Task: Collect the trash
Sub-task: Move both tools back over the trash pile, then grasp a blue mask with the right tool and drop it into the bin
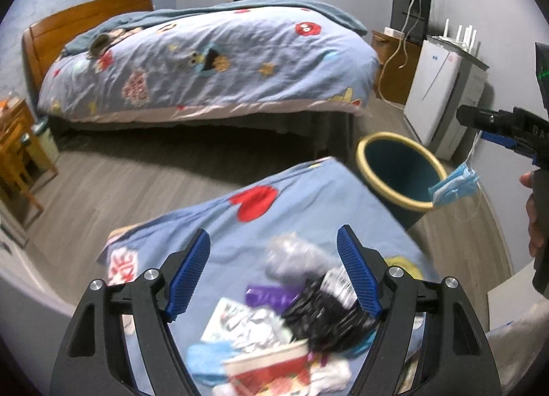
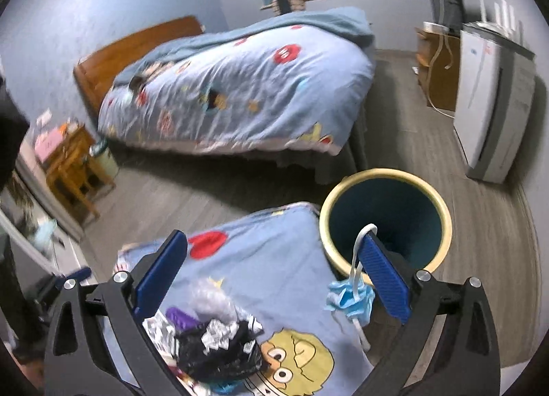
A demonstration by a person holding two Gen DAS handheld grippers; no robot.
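Blue face mask [image 2: 350, 300]: hangs by its ear loop from your right gripper [image 2: 274, 272]'s right finger, fingers spread wide, lower centre-right, just short of the bin [image 2: 442, 211]. Left gripper [image 1: 274, 272]: spread, empty, over the trash pile [image 1: 291, 313].

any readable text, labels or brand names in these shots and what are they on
None can be read for certain.
Red character print on the bedspread: too blurred.
Small blue mark on the white appliance: too small.
Printed wrappers in the trash pile: blurred.
Pale letters on the right tongs' body: cut off, unreadable.
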